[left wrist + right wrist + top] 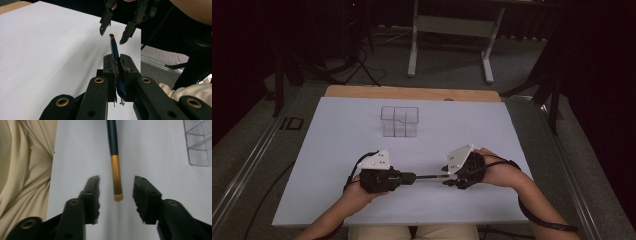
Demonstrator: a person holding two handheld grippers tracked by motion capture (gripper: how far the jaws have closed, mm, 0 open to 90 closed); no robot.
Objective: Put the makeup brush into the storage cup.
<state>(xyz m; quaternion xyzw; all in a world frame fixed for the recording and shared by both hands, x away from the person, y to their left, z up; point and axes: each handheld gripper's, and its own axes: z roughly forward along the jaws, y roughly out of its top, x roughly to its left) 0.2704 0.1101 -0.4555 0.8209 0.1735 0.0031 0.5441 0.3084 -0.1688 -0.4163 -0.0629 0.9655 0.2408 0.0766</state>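
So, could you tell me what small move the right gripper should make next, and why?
Probably close the right gripper on the gold end of the brush. That end already lies between its open jaws without touching either pad, while the left gripper is shut on the dark handle, so closing would likely let the brush pass across.

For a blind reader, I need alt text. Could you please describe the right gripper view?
The right gripper has its two black jaws open around the gold end of a dark brush, not touching it. The brush runs up out of frame over a white table. A clear plastic organizer sits at the upper right, and beige clothing is on the left.
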